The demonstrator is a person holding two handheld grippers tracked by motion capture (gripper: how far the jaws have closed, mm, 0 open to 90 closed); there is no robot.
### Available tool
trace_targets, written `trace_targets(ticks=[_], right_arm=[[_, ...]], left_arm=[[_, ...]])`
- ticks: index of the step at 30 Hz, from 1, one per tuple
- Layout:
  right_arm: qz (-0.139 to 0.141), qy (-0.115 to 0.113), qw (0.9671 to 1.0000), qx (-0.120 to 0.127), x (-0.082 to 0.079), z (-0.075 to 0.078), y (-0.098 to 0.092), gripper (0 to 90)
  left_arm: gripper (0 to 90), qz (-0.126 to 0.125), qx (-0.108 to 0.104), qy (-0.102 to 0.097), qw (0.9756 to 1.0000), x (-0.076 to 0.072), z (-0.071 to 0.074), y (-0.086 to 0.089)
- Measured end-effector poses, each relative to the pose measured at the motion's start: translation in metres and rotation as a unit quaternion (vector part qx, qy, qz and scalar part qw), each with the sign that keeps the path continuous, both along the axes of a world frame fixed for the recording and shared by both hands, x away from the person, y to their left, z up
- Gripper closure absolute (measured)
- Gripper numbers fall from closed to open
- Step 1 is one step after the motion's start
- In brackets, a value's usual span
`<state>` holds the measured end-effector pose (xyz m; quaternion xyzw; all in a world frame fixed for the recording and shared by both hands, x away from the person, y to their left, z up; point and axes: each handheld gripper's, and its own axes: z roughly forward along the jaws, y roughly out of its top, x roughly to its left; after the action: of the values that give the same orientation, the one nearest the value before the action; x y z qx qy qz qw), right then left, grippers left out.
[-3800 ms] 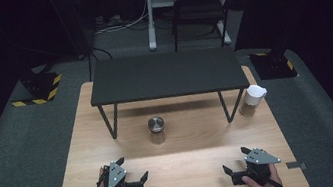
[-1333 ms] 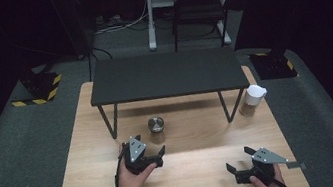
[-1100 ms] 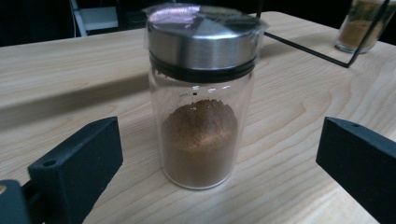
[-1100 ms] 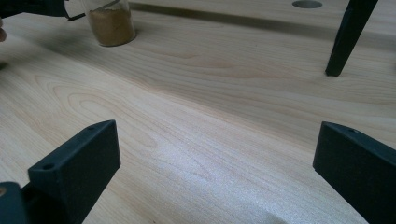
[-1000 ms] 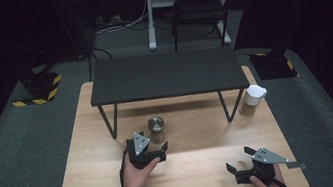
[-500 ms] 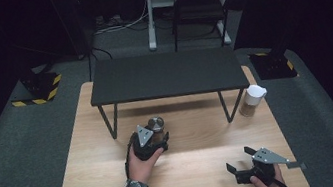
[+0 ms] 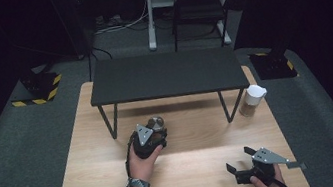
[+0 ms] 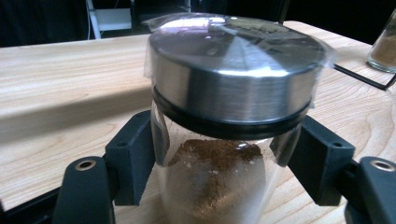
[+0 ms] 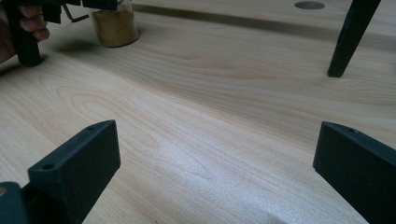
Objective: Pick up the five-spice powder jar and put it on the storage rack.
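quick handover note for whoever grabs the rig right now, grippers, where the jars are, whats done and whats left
Left gripper: jaws have just been closing and now clamp the glass body of the steel-lidded spice jar, below its lid. The jar stands on the wooden table in front of the black shelf.
Right gripper: open, nothing between its jaws, resting near the table's front right.
White-lidded jar stands by the shelf's right leg, untouched.
Done: reach and grip. Left: lift the jar and place it, probably on the shelf, though that is a guess.
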<state>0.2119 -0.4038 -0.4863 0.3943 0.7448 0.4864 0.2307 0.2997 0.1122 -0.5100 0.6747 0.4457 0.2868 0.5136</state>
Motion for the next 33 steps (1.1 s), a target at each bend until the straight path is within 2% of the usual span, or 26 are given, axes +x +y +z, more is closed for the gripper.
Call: trace_targets(ticks=[7, 13, 24, 28, 33], right_arm=[[0.001, 0.0, 1.0, 0.002, 0.0, 0.0, -0.001, 0.4], [0.002, 0.0, 1.0, 0.003, 0.0, 0.0, -0.001, 0.4], [-0.001, 0.001, 1.0, 0.004, 0.0, 0.0, -0.001, 0.4], [-0.001, 0.001, 1.0, 0.005, 0.0, 0.0, -0.001, 0.4], [-0.002, 0.001, 1.0, 0.004, 0.0, 0.0, -0.001, 0.5]], left_arm=[[31.0, -0.005, 0.006, -0.006, 1.0, -0.006, 0.0, -0.001], [31.1, -0.01, 0.006, -0.02, 0.9997, -0.015, 0.004, 0.001], [31.1, -0.012, -0.005, -0.041, 0.9991, -0.032, 0.014, 0.006], [31.1, -0.013, -0.009, -0.046, 0.9988, -0.037, 0.021, 0.007], [31.0, -0.01, 0.0, -0.059, 0.9982, -0.045, 0.034, 0.009]])
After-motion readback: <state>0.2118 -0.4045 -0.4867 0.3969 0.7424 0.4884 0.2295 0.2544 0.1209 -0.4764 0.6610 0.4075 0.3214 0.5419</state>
